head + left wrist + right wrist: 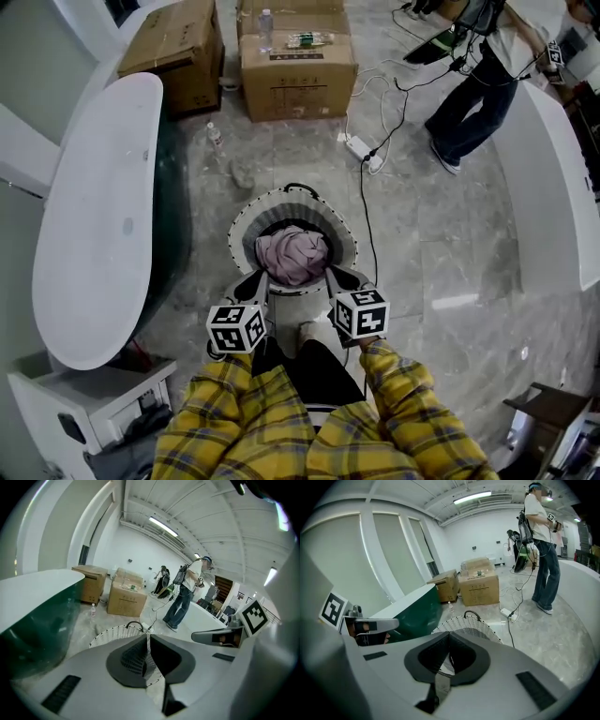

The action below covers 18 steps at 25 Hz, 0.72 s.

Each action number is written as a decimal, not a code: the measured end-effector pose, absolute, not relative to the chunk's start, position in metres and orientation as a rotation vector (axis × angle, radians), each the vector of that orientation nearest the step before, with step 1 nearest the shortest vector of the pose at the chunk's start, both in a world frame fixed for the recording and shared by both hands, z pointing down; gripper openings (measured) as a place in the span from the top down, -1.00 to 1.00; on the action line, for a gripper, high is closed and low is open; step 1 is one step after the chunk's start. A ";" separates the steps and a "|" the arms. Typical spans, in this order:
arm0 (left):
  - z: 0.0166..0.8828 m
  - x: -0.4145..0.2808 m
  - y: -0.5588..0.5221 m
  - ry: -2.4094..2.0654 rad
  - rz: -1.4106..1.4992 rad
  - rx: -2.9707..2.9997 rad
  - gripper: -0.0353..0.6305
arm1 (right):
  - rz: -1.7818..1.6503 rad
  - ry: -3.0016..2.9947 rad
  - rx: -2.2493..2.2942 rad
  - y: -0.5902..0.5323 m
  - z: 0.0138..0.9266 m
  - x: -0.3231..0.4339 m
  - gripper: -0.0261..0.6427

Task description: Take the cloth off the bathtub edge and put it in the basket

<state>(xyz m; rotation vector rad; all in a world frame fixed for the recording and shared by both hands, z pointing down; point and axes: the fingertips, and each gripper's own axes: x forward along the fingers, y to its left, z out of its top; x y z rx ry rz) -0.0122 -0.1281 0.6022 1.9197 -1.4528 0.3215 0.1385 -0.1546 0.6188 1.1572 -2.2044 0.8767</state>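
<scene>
As both grippers hang side by side above the near rim of the basket, I record the pink cloth lying bunched inside it and filling most of the opening. The basket is white, woven and round, with a black handle at its far rim. It stands on the grey stone floor.

Left gripper: the jaws are pressed together along their full length, with nothing between them. The basket's woven rim shows beyond the tips. In the head view this gripper sits at the basket's near-left edge.

Right gripper: the jaws are likewise closed and empty, and point towards the basket. In the head view it sits at the near-right edge. Neither gripper touches the cloth.

The bathtub has a white rim and a dark green outer side. It lies to the left of the basket, near it but apart.

Surroundings: two cardboard boxes stand beyond the basket. A clear bottle lies on the floor between them and the tub. A white power strip with trailing cables rests to the right. A second person stands at the far right. Yellow plaid sleeves cover the operator's arms behind the grippers.
</scene>
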 end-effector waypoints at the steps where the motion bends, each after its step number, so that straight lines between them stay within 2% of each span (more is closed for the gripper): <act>1: 0.597 -0.013 -0.128 -1.459 0.329 1.933 0.79 | 0.868 -2.207 1.158 -0.154 0.614 0.139 0.84; 18: 0.561 -0.021 -0.101 -1.539 0.278 1.921 0.79 | 0.803 -2.294 1.109 -0.128 0.566 0.137 0.84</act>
